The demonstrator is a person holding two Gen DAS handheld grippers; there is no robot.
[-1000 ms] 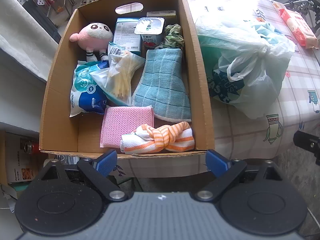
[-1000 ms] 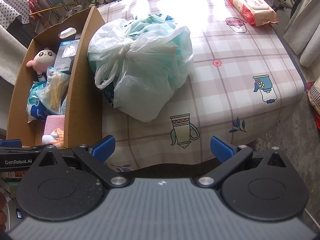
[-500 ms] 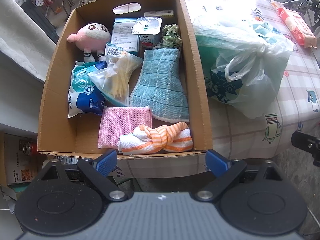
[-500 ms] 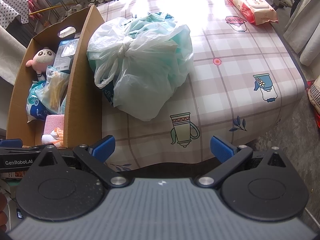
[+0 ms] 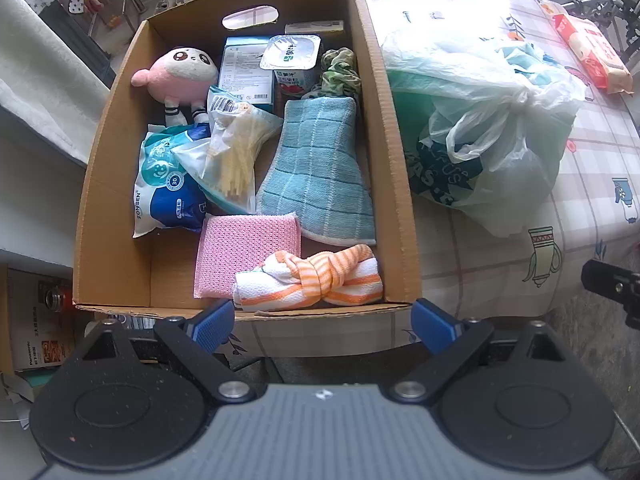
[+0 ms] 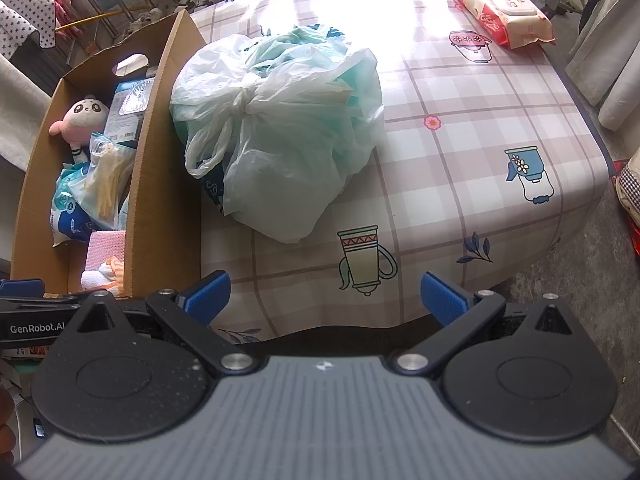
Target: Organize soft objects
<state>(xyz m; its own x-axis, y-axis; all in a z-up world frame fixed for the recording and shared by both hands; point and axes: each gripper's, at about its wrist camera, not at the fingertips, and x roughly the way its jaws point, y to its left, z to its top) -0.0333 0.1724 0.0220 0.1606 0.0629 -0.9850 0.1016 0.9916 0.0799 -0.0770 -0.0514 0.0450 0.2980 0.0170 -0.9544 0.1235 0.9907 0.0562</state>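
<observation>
While both grippers hang at the near edge of the table, the left gripper [image 5: 323, 320] has its two blue fingers spread wide and empty just before the front wall of one cardboard box [image 5: 394, 160], and the right gripper [image 6: 325, 294] is spread in the same way, holding nothing, over the checked tablecloth [image 6: 460, 168]. Inside the box lie three cloths: one teal waffle-weave towel [image 5: 320, 176], flat and widening toward the front; one pink square cloth [image 5: 240, 248] with a fine grid texture; and one white towel with orange stripes [image 5: 312, 280], tied in a knot and touching the front wall. There is also one round pink plush toy [image 5: 178, 76], one crumpled green scrunchie [image 5: 340, 72], one blue and white soft packet [image 5: 164, 188], one clear plastic bag of pale sticks [image 5: 236, 156], one yoghurt cup [image 5: 294, 60] with a foil lid and one light blue carton [image 5: 244, 72]. Just beside the box, on the cloth, stands one bulging thin plastic bag [image 6: 288, 128], knotted on top. Far behind it lies one red pack of wipes [image 6: 500, 4].
</observation>
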